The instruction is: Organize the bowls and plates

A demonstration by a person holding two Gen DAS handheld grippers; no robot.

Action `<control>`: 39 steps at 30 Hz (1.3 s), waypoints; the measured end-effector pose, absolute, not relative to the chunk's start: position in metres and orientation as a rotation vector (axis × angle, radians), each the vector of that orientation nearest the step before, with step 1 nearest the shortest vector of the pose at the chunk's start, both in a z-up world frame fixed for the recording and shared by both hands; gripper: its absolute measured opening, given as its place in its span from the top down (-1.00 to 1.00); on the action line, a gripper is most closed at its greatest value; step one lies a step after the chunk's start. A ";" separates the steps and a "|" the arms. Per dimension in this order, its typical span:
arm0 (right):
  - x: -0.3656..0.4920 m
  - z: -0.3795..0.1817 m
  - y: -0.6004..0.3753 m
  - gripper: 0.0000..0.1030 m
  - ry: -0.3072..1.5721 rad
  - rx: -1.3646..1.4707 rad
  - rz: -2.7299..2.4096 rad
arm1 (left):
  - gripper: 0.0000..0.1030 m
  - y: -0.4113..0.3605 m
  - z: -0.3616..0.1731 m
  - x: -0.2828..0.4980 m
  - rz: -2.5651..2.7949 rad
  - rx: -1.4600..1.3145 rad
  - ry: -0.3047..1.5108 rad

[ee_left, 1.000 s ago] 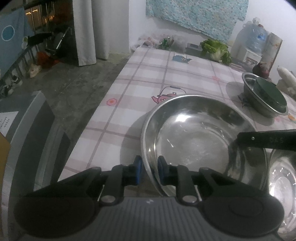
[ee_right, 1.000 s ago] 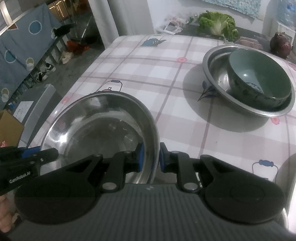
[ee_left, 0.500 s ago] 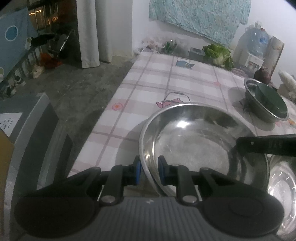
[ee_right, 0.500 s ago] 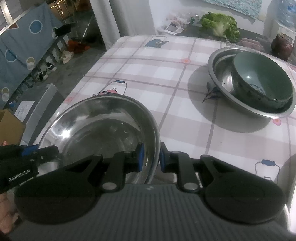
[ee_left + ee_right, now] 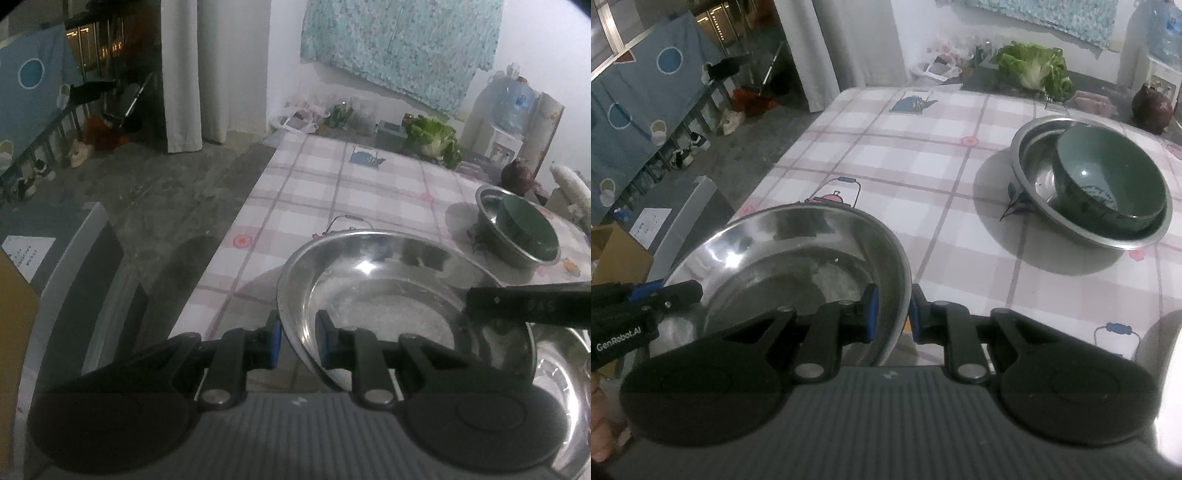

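Right wrist view: the right claw (image 5: pixel 890 314) is clamped on the right-hand rim of the big steel basin (image 5: pixel 783 251), one blue pad inside the wall, the other outside.
Left wrist view: the left claw (image 5: pixel 297 341) pinches the opposite, left-hand rim of the same basin (image 5: pixel 388 295) in the same inside-and-outside way.
Where the basin is: carried between the two claws over the near left corner of the table (image 5: pixel 923 155), its mouth up and tipped a little; from its shadow on the checked cloth I judge it clear of the table.
Where it seems headed: a smaller steel bowl (image 5: pixel 1089 221) with a green bowl (image 5: pixel 1108 177) nested inside sits far and to the right, well apart from the basin.
The relation that counts: that stack lies on the right claw's side, so the right hand is the nearer one and would lead any move towards it. The line between the two grips runs left to right across the basin.
Other steel piece: a shiny curved rim (image 5: pixel 561 387) shows at the near right edge of the left wrist view, just beside the basin; I cannot tell whether it is a plate or another bowl.
Risk, as I see it: two thin rim grips on a wide basin could let it swing if the hands drift apart.
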State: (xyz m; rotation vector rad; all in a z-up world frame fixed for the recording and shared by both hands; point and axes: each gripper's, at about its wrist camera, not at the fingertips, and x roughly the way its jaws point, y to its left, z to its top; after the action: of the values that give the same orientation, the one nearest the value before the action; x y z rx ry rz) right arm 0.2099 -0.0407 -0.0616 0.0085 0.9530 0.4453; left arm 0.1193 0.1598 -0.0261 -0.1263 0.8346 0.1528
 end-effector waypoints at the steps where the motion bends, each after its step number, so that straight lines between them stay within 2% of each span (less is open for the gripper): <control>1: 0.209 -0.059 -0.042 0.67 0.950 0.011 0.446 | 0.60 0.159 -0.024 0.118 0.151 -0.128 0.829; 23: 0.163 -0.024 -0.108 0.67 0.905 0.093 0.381 | 0.60 0.108 0.011 0.091 0.043 -0.088 0.759; 39: 0.103 -0.042 -0.187 0.65 0.941 0.182 0.268 | 0.60 0.041 -0.002 0.074 -0.079 -0.012 0.806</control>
State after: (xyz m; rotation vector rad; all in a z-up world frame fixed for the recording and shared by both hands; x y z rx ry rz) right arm 0.1035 -0.1872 -0.0420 0.1817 0.9414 0.2680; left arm 0.0742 0.0407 -0.0024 -0.0118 0.8058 -0.0793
